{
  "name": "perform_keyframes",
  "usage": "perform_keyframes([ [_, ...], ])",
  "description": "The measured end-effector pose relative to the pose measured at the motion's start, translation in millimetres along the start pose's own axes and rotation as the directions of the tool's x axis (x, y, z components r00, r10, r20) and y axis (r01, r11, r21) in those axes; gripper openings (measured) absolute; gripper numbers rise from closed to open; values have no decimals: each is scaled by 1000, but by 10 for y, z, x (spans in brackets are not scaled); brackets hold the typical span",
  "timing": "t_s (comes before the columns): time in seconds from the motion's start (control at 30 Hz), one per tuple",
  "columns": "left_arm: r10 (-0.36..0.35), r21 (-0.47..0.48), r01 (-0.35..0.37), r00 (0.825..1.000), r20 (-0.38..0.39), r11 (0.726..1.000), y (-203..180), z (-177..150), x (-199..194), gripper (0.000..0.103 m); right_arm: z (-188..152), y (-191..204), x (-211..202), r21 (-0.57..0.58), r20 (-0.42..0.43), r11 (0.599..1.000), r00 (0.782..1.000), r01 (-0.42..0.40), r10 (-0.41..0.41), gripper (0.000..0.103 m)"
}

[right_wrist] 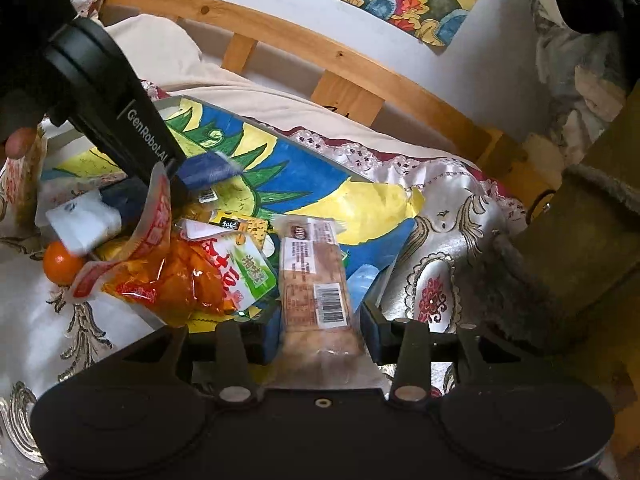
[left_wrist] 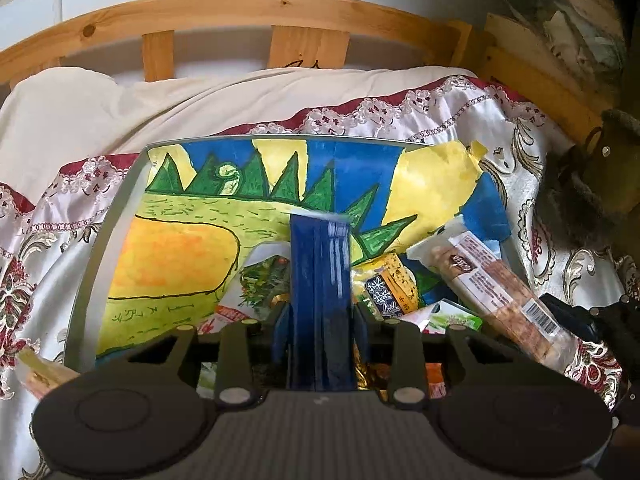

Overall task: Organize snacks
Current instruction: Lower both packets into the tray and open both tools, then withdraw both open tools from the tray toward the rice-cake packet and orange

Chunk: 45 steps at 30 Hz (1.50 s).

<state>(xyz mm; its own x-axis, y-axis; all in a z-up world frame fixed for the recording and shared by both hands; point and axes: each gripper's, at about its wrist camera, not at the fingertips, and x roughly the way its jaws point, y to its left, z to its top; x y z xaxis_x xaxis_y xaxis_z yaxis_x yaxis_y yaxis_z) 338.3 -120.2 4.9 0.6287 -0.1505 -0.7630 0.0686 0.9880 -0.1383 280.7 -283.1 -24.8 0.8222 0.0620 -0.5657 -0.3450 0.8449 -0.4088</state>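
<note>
orange fruit [right_wrist: 60,266] far left on the patterned cloth [right_wrist: 440,216], next to the snack pile. left gripper [left_wrist: 320,316] over the pile, fingers pinching a dark blue pack [left_wrist: 320,300] that stands upright between them. below it: orange snack bag [right_wrist: 176,280], green-label pack [right_wrist: 250,276], yellow packet [left_wrist: 390,280], all heaped on the near end of the painted tray [left_wrist: 120,220]. right gripper [right_wrist: 318,330] has fingers either side of a clear-wrapped biscuit pack [right_wrist: 314,272], pads on its near end; pack lies lengthwise over the tray's right side. wooden bed rail [left_wrist: 240,6] behind.
</note>
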Motion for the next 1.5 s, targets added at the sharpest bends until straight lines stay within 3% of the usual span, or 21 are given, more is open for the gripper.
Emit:
perform_keyframes([
  [0.3, 8, -32, -8, 1000, 3, 999, 41, 13, -97, 52, 10, -97, -138, 75, 48, 997, 999, 17, -20, 69],
  [0.47, 9, -70, -4, 997, 74, 998, 96, -7, -307, 76, 39, -168, -297, 133, 82, 990, 995, 37, -49, 97],
  [0.63, 0, -76, 12, 987, 158, 997, 131, -28, -587, 89, 79, -227, -522, 158, 117, 984, 988, 81, -100, 101],
  [0.83, 2, -61, 14, 967, 255, 998, 173, -122, -975, 99, 151, -222, -905, 206, 178, 976, 978, 69, -107, 102],
  [1.2, 51, -80, -25, 935, 352, 997, 451, -638, -1631, 102, 111, 81, -1593, 253, 269, 967, 960, 8, -78, 102],
  [1.5, 97, -83, -73, 931, 353, 994, 752, -1206, -2070, 102, 10, 483, -2090, 249, 320, 966, 947, -67, -17, 102],
])
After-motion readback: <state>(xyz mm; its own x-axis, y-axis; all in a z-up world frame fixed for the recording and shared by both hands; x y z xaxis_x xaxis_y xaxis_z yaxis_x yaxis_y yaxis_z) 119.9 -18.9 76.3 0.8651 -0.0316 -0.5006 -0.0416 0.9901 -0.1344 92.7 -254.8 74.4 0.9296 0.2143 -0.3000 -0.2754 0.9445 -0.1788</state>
